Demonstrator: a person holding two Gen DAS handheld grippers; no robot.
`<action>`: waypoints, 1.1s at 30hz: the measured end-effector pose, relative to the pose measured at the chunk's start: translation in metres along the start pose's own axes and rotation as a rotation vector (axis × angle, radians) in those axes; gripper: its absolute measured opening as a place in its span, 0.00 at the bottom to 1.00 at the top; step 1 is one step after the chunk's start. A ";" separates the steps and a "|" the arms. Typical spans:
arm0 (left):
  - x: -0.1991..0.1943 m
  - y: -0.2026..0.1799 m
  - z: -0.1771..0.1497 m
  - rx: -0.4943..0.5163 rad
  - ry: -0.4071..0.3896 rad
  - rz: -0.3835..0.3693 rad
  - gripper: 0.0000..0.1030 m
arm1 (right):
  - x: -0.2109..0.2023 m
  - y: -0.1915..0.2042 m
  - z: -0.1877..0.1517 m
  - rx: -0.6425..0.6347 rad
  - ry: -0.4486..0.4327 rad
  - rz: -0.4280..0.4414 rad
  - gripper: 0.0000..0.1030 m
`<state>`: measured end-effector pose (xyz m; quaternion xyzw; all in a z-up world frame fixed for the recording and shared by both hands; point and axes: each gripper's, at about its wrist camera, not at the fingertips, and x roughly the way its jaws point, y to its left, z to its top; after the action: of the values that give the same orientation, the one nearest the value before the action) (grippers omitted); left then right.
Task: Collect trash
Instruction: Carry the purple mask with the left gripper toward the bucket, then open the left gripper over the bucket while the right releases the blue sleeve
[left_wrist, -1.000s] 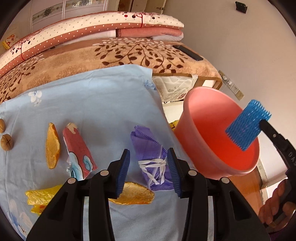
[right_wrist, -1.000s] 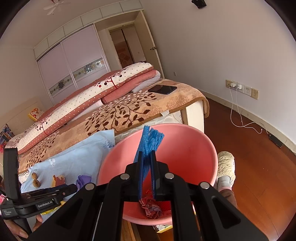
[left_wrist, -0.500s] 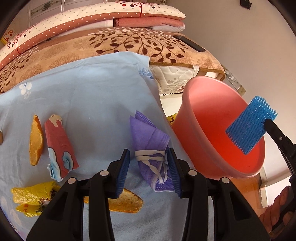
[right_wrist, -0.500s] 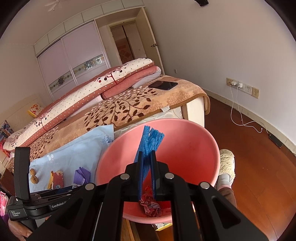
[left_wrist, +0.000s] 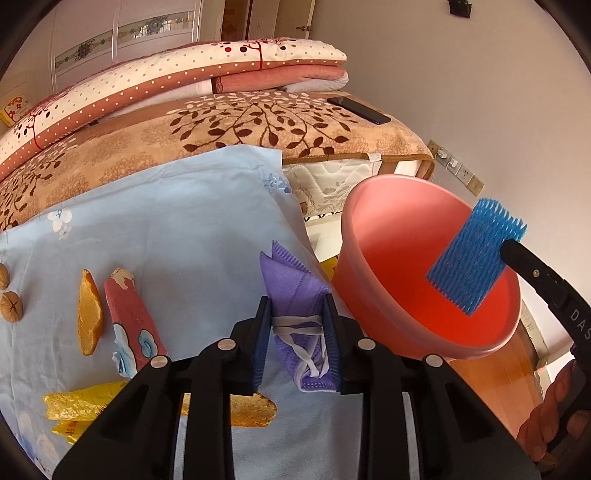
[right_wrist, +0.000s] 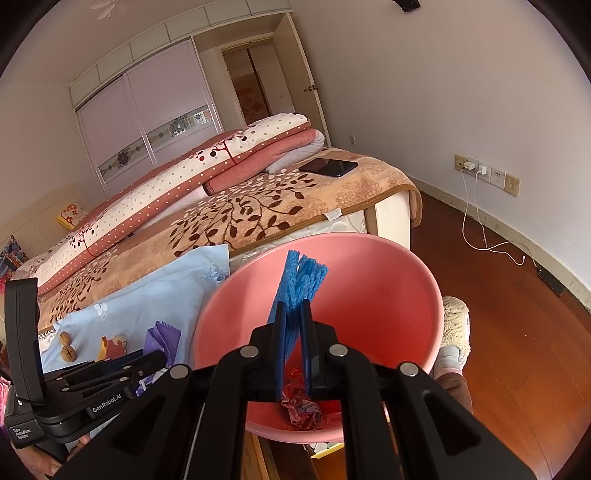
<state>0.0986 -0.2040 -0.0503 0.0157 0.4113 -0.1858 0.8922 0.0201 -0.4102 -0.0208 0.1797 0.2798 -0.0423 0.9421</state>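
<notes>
A folded purple face mask (left_wrist: 291, 288) with white ear loops lies on the light blue sheet (left_wrist: 166, 229), close to the bed's edge. My left gripper (left_wrist: 297, 332) straddles it; the jaws are closing and both blue pads touch the mask's sides. Just right of it stands the pink basin (left_wrist: 354, 295). My right gripper (right_wrist: 293, 332) hangs over that basin (right_wrist: 369, 288), shut on a blue foam net (right_wrist: 303, 280), which the left wrist view shows as a blue foam net (left_wrist: 476, 254) above the rim. A crumpled wrapper (right_wrist: 301, 406) lies in the basin's bottom.
On the sheet to the left lie an orange peel (left_wrist: 89, 317), a red wrapper (left_wrist: 129, 317), a yellow wrapper (left_wrist: 74, 406), another peel (left_wrist: 247, 410) and two walnuts (left_wrist: 11, 312). A phone (left_wrist: 358, 110) rests on the brown blanket. A slipper (right_wrist: 456, 325) is beyond the basin.
The left gripper moved forward over the purple mask and its jaws narrowed onto it. The right gripper kept still over the basin with the blue net.
</notes>
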 end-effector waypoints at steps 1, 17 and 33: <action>-0.003 0.000 0.002 0.000 -0.013 -0.005 0.26 | 0.000 0.000 0.000 0.001 0.000 0.000 0.07; -0.048 -0.029 0.039 -0.007 -0.227 -0.204 0.27 | -0.005 -0.008 0.004 0.001 -0.017 -0.022 0.07; -0.048 -0.075 0.048 0.051 -0.260 -0.305 0.46 | -0.004 -0.022 0.003 0.024 -0.009 -0.062 0.22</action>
<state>0.0791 -0.2674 0.0259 -0.0485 0.2852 -0.3298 0.8986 0.0144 -0.4321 -0.0229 0.1822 0.2804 -0.0758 0.9394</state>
